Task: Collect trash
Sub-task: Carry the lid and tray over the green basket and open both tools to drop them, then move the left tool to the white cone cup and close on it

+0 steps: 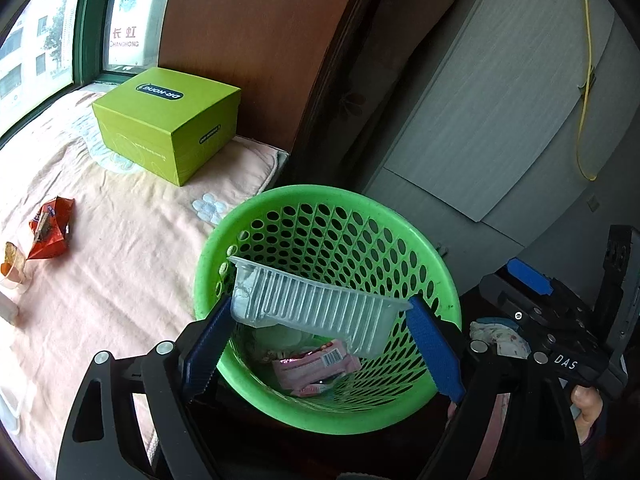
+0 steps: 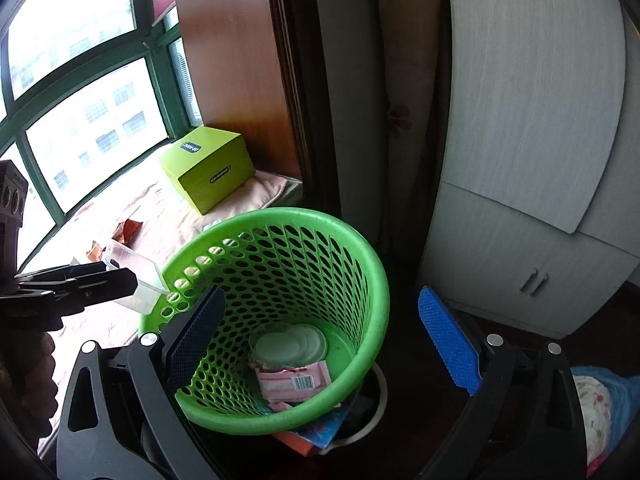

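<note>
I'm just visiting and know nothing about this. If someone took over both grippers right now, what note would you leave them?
Left gripper: clear ribbed plastic tray spans its fingers above the green perforated plastic basket; grip unclear.
Right gripper: open, empty, over the basket.
Done: pink wrapper and round white lid lie in the basket.
Left: drop the tray in, then fetch the crumpled orange-red snack wrapper from the pink blanket.

Green perforated basket (image 1: 328, 216); clear ribbed tray (image 1: 316, 304); lime box (image 1: 168, 120).
</note>
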Demonstrator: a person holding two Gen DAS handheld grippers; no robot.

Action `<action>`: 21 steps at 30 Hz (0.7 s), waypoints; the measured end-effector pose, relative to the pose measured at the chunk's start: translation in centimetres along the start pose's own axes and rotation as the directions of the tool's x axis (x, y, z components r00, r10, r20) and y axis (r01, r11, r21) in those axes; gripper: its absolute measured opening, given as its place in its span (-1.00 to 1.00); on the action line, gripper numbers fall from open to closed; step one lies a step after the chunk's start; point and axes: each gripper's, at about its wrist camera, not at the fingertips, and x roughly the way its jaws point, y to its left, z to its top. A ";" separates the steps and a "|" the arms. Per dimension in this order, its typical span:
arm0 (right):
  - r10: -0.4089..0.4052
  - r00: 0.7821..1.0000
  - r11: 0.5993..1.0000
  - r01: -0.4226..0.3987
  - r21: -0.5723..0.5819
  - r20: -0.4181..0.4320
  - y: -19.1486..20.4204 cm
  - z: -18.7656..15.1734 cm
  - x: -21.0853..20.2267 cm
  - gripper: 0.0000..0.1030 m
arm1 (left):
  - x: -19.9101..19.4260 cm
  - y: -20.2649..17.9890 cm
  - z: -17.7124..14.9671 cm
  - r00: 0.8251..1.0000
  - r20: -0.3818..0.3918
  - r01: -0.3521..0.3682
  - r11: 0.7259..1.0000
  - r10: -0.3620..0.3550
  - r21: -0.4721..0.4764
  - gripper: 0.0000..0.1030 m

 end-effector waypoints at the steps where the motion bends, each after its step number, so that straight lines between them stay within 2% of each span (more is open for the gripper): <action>1: -0.002 1.000 1.000 0.002 0.003 0.000 -0.1 0.0 0.0 0.87 | 0.1 -0.1 0.0 1.000 0.000 -0.001 1.000 0.001 0.002 0.69; 4: -0.001 1.000 1.000 0.001 0.009 -0.003 -0.3 -0.2 0.0 0.87 | 0.3 -0.4 -0.2 1.000 -0.005 -0.001 1.000 0.001 0.007 0.77; 10: 0.016 1.000 1.000 -0.016 0.002 -0.008 0.2 -0.2 0.1 0.87 | -0.5 0.3 -0.8 1.000 0.006 -0.026 1.000 0.026 -0.006 0.77; 21: 0.093 0.995 0.995 -0.094 -0.037 -0.029 3.4 0.0 1.0 0.87 | -4.1 4.6 -2.3 0.987 0.040 -0.155 0.985 0.158 -0.075 0.77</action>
